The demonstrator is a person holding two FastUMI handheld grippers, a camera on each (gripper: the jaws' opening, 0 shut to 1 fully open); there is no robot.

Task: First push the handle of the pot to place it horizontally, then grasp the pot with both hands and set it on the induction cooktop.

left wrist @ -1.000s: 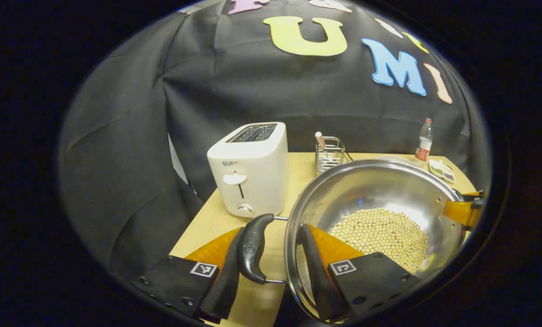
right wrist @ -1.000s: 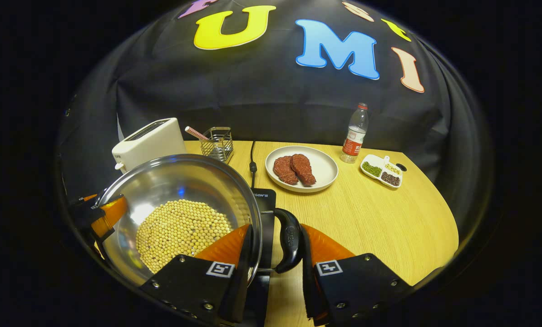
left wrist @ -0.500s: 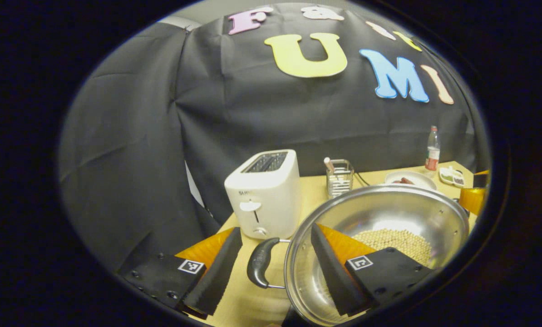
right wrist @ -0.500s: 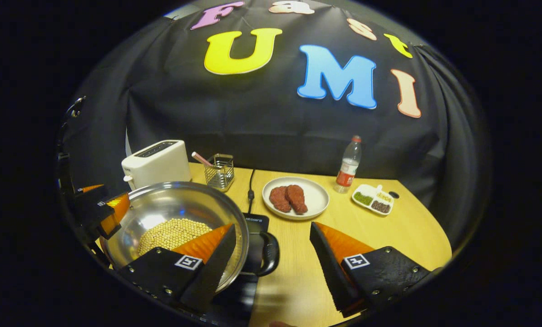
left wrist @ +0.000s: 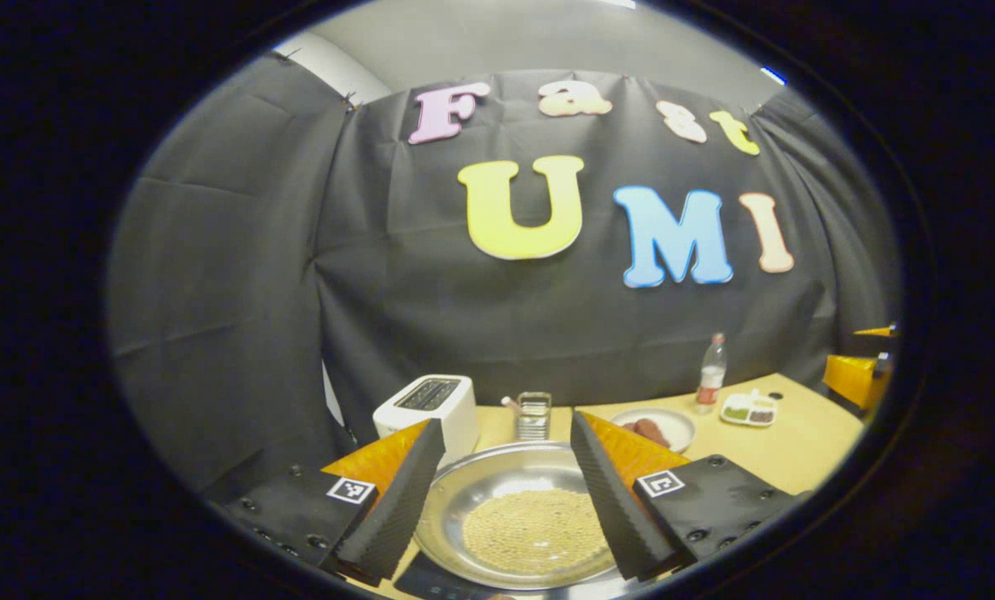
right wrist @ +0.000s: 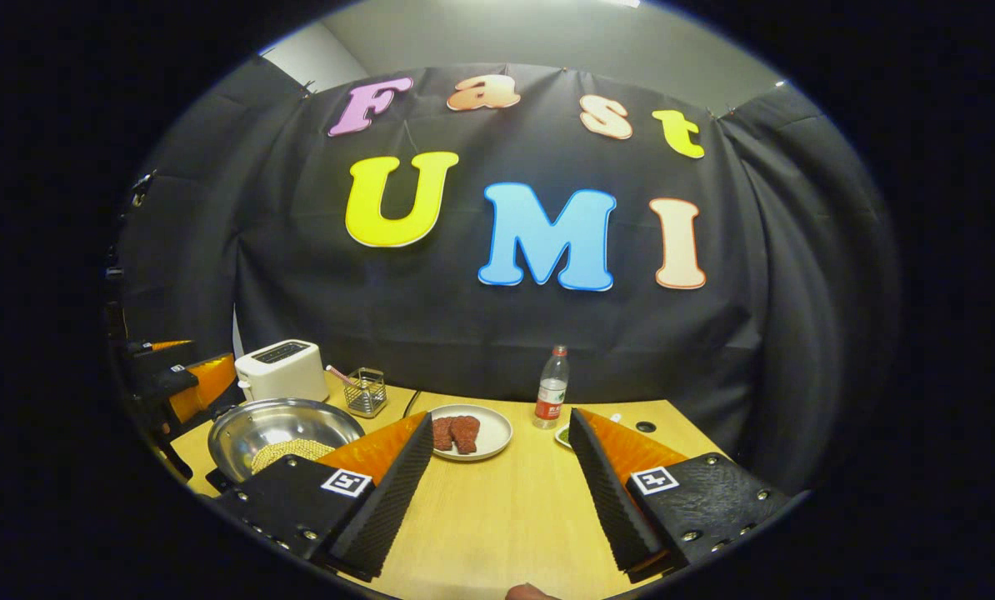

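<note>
With both tongs spread wide and gripping nothing, the left gripper (left wrist: 506, 500) hangs above the pot (left wrist: 497, 475), whose rim shows between its fingers. Pot sits on the induction cooktop (left wrist: 431, 579), a dark edge poking out under the near rim; yellow beans (left wrist: 535, 533) cover the bottom. Right gripper (right wrist: 497, 492) hovers over bare table (right wrist: 506, 517), well apart from the pot on its left side. Beyond the pot: toaster (left wrist: 427, 404) and wire holder (left wrist: 534, 414) near the back edge. Plate of meat (right wrist: 471, 432), bottle (right wrist: 551, 398) and a small sectioned dish (left wrist: 749, 409) stand further right, open tabletop in front of them.
</note>
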